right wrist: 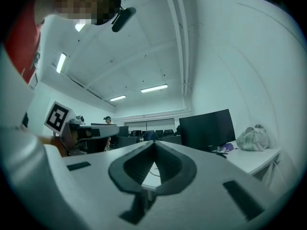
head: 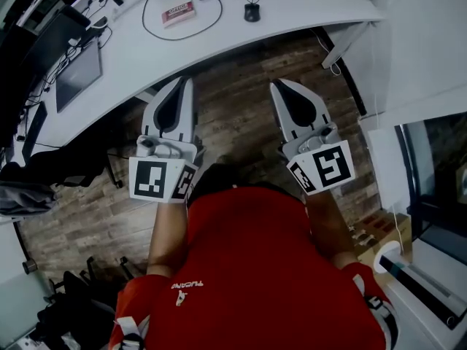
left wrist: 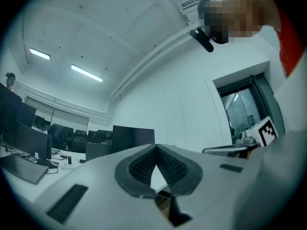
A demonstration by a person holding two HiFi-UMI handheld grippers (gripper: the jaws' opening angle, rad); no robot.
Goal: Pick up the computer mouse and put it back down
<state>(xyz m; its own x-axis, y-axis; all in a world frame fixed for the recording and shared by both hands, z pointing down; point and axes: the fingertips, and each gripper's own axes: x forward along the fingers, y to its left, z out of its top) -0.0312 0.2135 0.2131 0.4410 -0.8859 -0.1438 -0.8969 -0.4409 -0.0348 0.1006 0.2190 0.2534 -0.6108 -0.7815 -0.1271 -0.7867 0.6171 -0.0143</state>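
Well, short of the white desk's [head: 306,9] near edge, the left gripper [head: 184,84] and right gripper [head: 278,87] both have jaws closed on nothing, while the black computer mouse [head: 252,12] rests on that desk, untouched.

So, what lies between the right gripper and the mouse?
Head view: only wooden floor, then the white desk edge, separates the right gripper from the mouse.

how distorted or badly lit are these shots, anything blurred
Head view: fisheye bends the white desk edge into a curve, left side dim. Left gripper view: black circular vignette, ceiling strip lights blown white. Right gripper view: same vignette, bluish cast, monitor fairly sharp.
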